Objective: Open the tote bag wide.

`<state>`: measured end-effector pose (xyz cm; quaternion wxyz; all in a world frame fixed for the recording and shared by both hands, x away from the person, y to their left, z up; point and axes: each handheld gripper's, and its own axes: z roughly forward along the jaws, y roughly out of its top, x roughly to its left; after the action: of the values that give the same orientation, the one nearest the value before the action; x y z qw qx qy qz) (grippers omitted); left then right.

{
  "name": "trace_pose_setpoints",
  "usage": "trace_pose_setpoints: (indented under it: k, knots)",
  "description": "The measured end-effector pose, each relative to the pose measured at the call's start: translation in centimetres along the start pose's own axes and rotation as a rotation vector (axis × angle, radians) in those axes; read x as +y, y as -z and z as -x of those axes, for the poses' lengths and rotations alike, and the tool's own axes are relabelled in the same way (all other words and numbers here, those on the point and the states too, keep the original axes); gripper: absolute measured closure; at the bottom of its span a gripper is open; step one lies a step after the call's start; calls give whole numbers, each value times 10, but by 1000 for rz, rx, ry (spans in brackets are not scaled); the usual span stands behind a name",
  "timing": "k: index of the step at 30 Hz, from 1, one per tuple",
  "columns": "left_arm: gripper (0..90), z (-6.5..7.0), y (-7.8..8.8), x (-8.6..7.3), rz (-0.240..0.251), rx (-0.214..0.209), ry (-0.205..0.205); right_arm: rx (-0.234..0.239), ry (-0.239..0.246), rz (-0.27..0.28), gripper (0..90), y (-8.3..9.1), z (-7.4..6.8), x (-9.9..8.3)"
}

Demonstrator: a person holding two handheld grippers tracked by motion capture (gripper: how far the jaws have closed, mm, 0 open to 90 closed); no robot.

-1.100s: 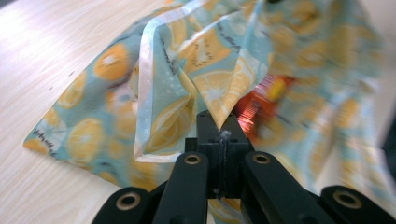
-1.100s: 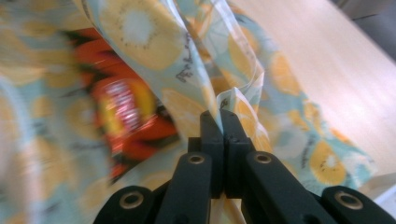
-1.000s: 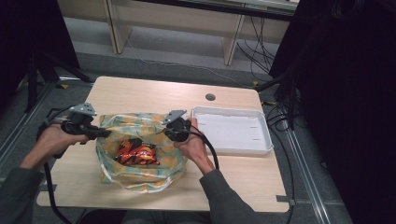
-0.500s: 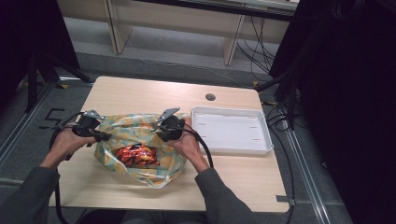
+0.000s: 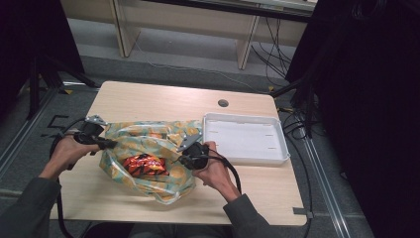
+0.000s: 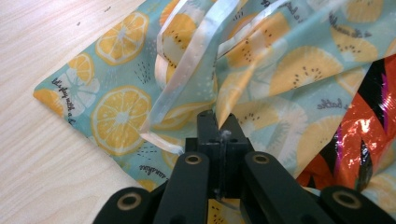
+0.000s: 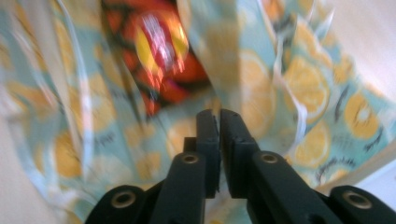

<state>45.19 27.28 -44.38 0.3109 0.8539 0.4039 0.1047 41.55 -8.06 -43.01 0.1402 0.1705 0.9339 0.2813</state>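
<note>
A translucent bag (image 5: 148,141) printed with orange and lemon slices lies on the wooden table (image 5: 158,101), with a shiny red and orange snack packet (image 5: 143,164) inside. My left gripper (image 5: 110,145) is at the bag's left edge. In the left gripper view it is shut (image 6: 219,119) on a fold of the bag's rim (image 6: 187,70). My right gripper (image 5: 182,159) is at the bag's right side. Its jaws have just been closing and, in the blurred right gripper view, stand nearly together (image 7: 218,114) with a strip of bag film running into them.
A white rectangular tray (image 5: 246,159) sits to the right of the bag, close to my right hand. A round cable hole (image 5: 223,103) lies near the table's far edge. Cables trail from both grippers toward the near edge.
My right gripper has moved toward the near edge along the bag's right side. The left gripper has sunk a little at the bag's left edge, and the bag now lies flatter.
</note>
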Motion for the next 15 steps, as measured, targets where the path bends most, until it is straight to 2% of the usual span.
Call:
trace_pose_setpoints:
  k: [2,3,4,5,6,7,8,9,10,11,12,13,15]
  knots:
    - [895,0,0,-1,10,3,-3,-8,-16,-47,900,-12,5,-6]
    - [895,0,0,-1,12,-6,-4,-15,-40,-69,900,-18,6,-9]
    - [895,0,0,-2,7,-6,-11,-17,4,-82,900,-25,12,-11]
    - [895,1,-2,-3,9,-6,2,-23,-18,-107,900,-31,12,-13]
    - [895,0,-2,-4,-7,0,-22,-22,-13,-121,900,-37,14,-15]
    - [895,0,-5,-6,-13,-6,-24,-28,-36,-132,900,-42,14,-17]
    - [895,0,-7,-8,-24,-7,-34,-26,-17,-145,900,-47,17,-19]
    - [895,1,-10,-11,-28,-8,-31,-24,-30,-161,900,-51,17,-22]
    - [895,0,-11,-13,-45,-13,-44,-25,-32,-168,900,-54,18,-24]
    - [895,1,-13,-14,-55,-11,-38,-21,-39,-173,900,-56,19,-26]
    - [894,1,-15,-15,-57,-10,-53,-25,-28,-174,900,-56,20,-26]
    - [894,2,-16,-15,-59,-9,-52,-24,-41,-168,900,-55,19,-26]
    - [894,2,-14,-14,-55,-5,-50,-14,-43,-123,900,-48,18,-22]
